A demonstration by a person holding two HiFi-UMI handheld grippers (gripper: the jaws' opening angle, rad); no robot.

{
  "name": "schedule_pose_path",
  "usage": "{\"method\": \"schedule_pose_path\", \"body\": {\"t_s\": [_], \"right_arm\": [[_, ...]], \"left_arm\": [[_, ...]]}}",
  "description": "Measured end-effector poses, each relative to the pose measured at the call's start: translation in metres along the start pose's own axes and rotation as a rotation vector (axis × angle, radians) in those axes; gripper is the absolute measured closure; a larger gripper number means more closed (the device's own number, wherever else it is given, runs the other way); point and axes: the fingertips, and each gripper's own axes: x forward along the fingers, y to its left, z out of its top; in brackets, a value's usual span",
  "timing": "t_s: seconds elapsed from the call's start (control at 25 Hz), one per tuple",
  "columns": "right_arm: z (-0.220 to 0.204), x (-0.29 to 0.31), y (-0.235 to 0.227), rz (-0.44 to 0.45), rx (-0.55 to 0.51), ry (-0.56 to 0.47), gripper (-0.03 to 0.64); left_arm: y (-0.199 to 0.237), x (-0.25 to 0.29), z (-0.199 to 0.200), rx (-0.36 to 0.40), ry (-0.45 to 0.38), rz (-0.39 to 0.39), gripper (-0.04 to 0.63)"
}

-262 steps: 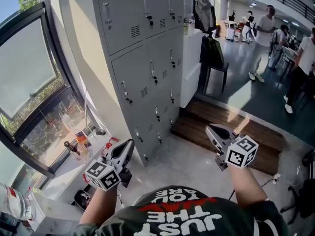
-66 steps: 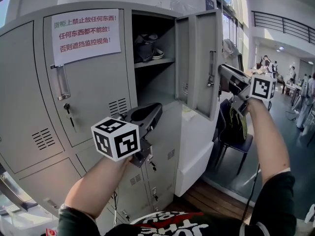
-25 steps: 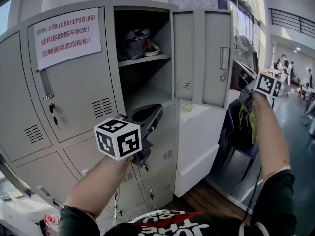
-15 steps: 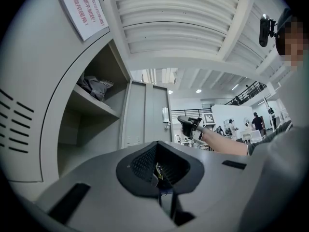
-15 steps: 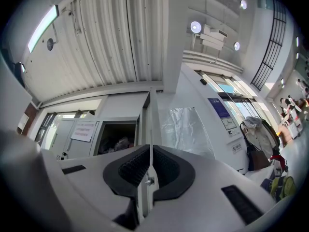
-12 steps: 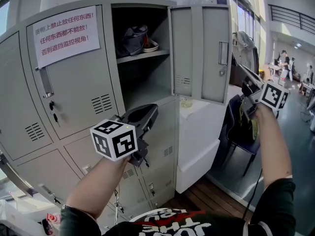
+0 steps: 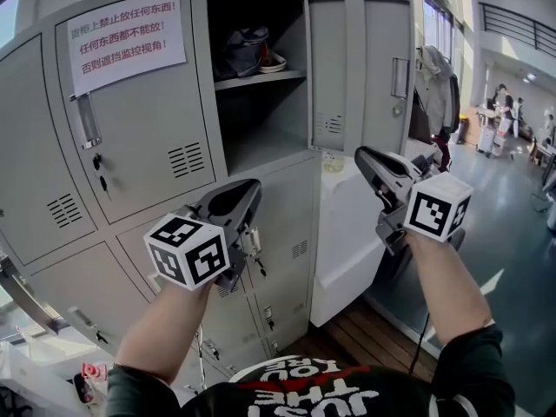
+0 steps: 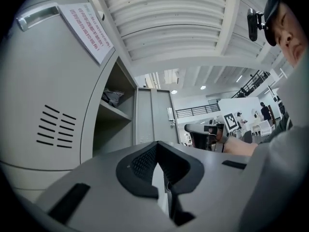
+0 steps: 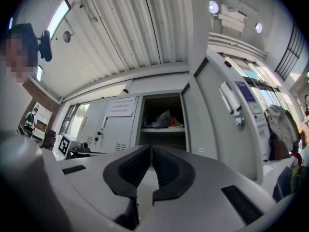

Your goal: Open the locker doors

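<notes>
Grey lockers [image 7: 156, 146] ahead, open door [image 7: 360, 68] above the closed right tool [image 7: 365, 157], left tool [image 7: 246, 194] closed too.

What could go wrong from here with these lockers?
1. The open door has its lower edge right by the right gripper. Lifting that hand may knock it.
2. The closed door bearing the notice has a key under its handle. The left gripper, shut, might snag the key or slip off the handle.

notice [image 7: 127, 40] on locker door [image 7: 148, 146]: 货柜上禁止放任何东西! | shirt [image 7: 304, 393]: "JUST THE", upside-dn
</notes>
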Motion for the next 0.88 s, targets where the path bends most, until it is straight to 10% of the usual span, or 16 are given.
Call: {"method": "schedule_pose_path", "body": {"t_s": [0.88], "right_arm": [[-0.078,0.013,0.052,0.131,0.056,0.09,0.574]], "left_arm": [[0.009,-0.049,-0.048,-0.061,0.053,0.094,0.591]]}}
